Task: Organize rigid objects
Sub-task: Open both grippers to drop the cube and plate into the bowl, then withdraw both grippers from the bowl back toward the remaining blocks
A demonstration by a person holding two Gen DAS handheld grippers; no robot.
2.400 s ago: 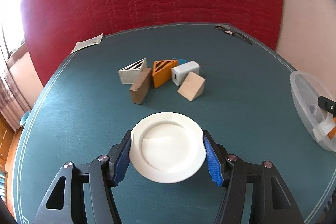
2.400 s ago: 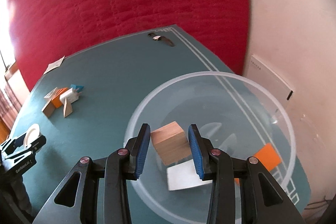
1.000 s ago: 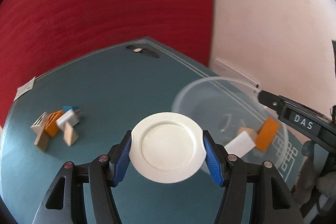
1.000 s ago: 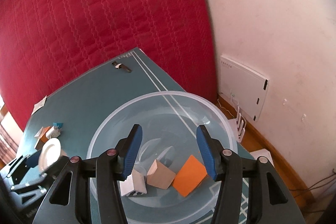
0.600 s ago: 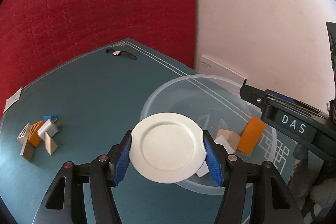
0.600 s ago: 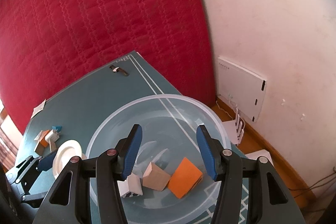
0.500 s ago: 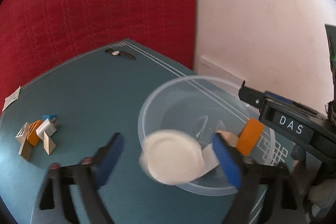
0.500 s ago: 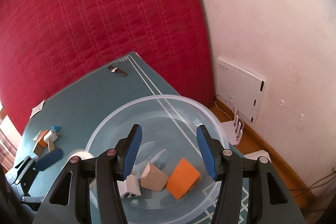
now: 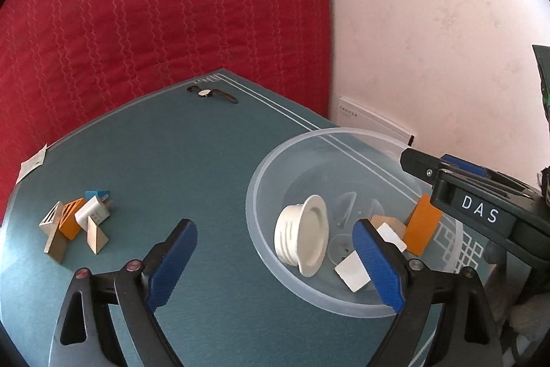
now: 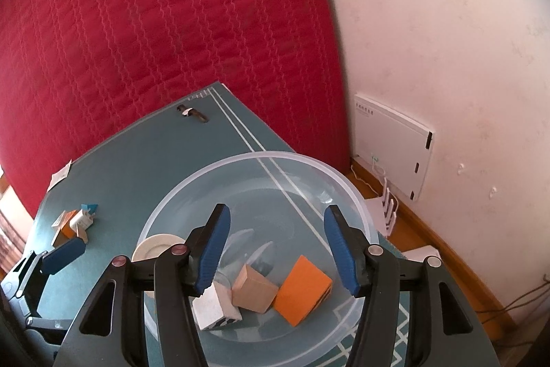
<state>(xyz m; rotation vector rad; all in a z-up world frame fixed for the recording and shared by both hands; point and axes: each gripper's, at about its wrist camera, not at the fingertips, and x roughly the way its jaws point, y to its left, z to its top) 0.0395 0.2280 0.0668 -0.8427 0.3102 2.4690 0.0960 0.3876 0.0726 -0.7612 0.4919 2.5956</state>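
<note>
A clear plastic bowl (image 9: pixel 248 212) (image 10: pixel 275 153) stands near the table's right edge. In it lie an orange block (image 10: pixel 302 294), a wooden block (image 10: pixel 254 293) and a white block (image 10: pixel 213 308). A small white plate (image 9: pixel 302 239) (image 10: pixel 154 245) leans tilted against the bowl's left inner wall. My left gripper (image 9: pixel 273 241) hovers over the bowl's near left rim. Its jaws are opening, and the plate sits below them, free of the pads. My right gripper (image 10: pixel 275 222) stands open above the bowl with nothing between its fingers. Several more blocks (image 9: pixel 74 222) are heaped on the table's left.
A wristwatch (image 9: pixel 211 93) lies at the table's far corner and a slip of paper (image 9: pixel 32 160) at the left edge. A red quilted backdrop rises behind the table. A white wall panel (image 10: pixel 392 143) and floor cables are off to the right.
The left gripper swung from the block pile over to the bowl, opened wide and let the plate drop in. The right gripper released the wooden block and drew back above the bowl.
</note>
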